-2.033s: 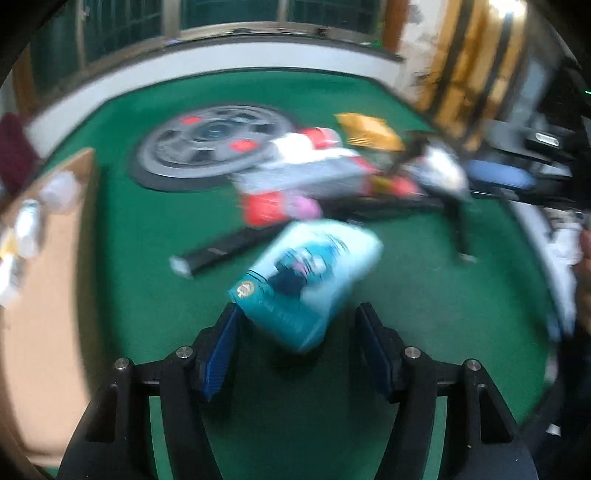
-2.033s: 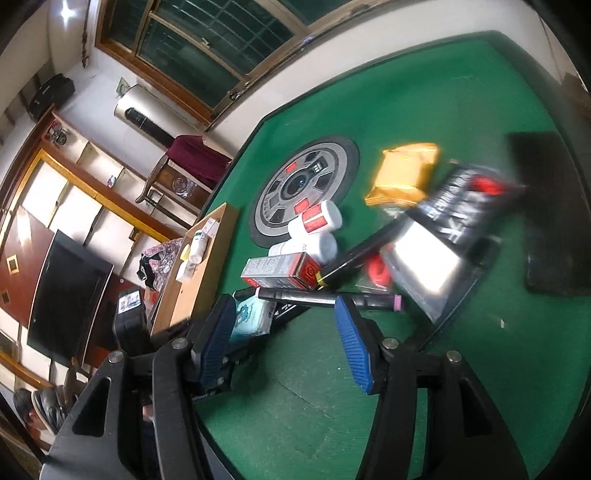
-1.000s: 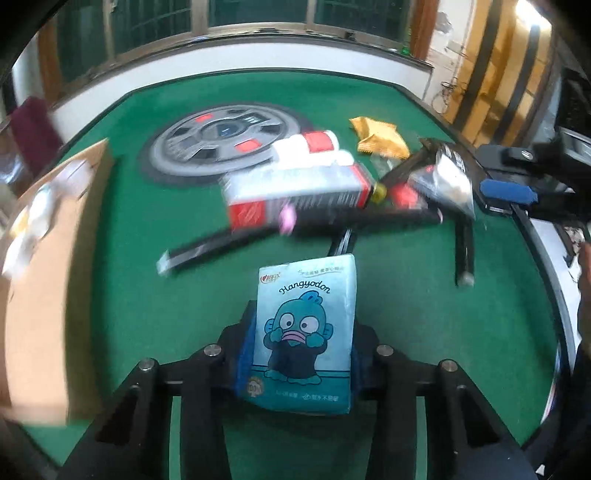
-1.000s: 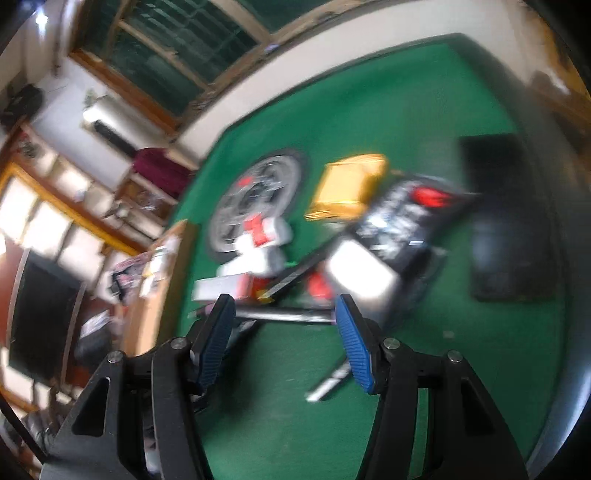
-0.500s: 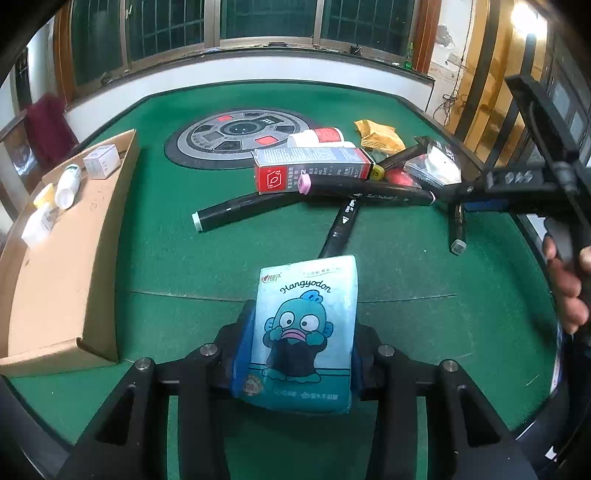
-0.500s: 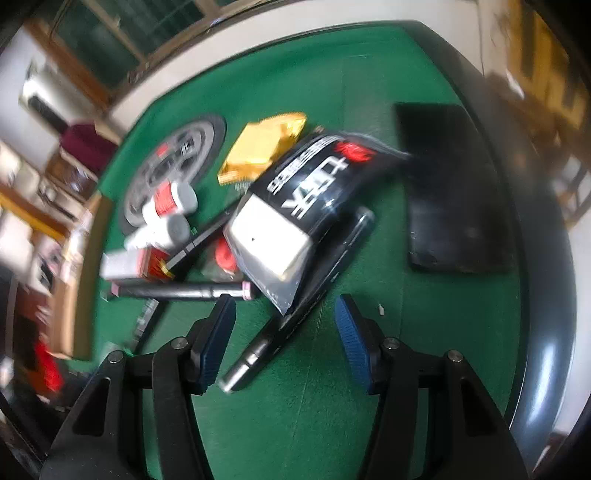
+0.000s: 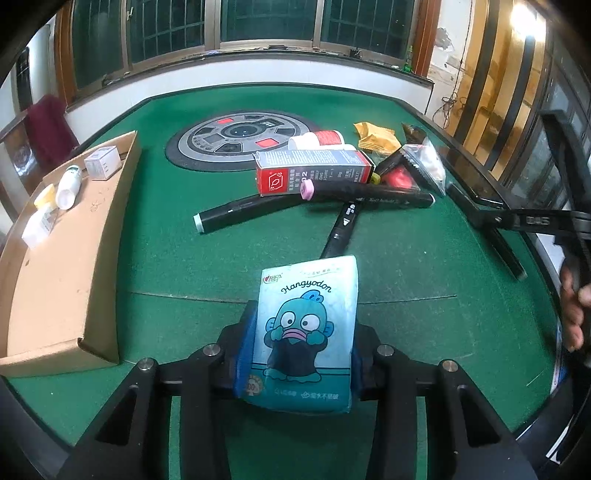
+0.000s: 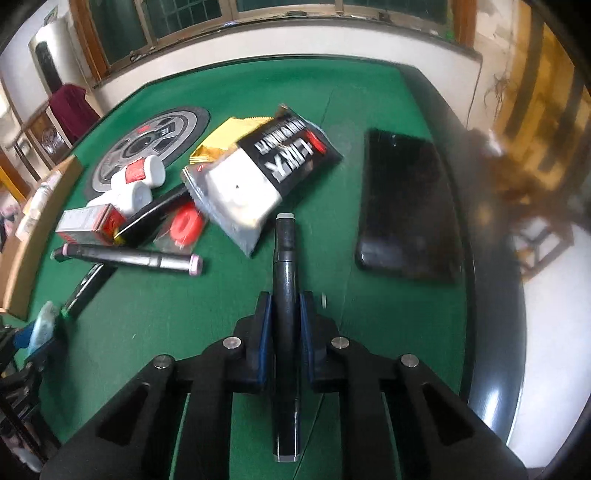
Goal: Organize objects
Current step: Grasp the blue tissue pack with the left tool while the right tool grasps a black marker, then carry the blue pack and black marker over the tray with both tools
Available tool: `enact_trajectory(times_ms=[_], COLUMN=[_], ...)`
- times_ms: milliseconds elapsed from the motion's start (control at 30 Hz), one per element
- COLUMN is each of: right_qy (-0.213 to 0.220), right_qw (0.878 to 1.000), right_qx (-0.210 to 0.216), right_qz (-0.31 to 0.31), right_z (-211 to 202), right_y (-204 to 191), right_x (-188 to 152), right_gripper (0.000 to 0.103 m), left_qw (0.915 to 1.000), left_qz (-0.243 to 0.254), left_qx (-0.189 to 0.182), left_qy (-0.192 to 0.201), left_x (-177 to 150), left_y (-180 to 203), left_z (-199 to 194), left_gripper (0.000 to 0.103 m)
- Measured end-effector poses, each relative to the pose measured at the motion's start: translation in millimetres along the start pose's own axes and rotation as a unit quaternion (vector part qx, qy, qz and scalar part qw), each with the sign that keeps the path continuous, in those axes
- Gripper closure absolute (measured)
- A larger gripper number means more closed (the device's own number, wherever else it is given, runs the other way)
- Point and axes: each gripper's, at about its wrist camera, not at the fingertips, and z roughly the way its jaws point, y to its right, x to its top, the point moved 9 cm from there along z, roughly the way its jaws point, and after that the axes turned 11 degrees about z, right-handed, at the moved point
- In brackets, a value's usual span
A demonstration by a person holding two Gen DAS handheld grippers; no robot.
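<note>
**Both grippers loaded over the clutter**

Green felt table (image 7: 406, 266): left gripper (image 7: 301, 354) clamps the tissue pack (image 7: 304, 332) near its front edge; right gripper (image 8: 286, 321) has just closed on a black marker (image 8: 285, 280). Gripped off-centre, the marker may pivot and slip.

Dark barred windows (image 7: 258, 22), white wall (image 7: 258, 74), maroon chair (image 7: 48, 125)

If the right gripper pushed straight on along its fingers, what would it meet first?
Probably the black-and-white snack bag: the black marker held in the right gripper points at its near corner, though depth is hard to judge.
</note>
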Motion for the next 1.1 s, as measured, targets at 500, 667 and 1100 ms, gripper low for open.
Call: enact_trajectory(times_ms=[500, 667, 1100], right_qy=[-0.025, -0.029, -0.036], right_qw=[0.989, 0.987, 0.984], right_qx=[0.146, 0.155, 0.175], right_qz=[-0.001, -0.007, -0.026], right_z=[-20, -18, -24], right_y=[-61, -72, -96], right_x=[-35, -44, -55], right_gripper=[0.091, 0.091, 0.091], left_qw=[0.9987, 0.9979, 0.9968], left_qz=[-0.032, -0.046, -0.056], left_qx=[-0.038, -0.042, -0.048], left_qy=[0.010, 0.017, 0.030], left_x=[-5, -3, 1], left_y=[4, -3, -4], left_z=[-12, -17, -27], left_gripper=[0.083, 0.089, 0.092])
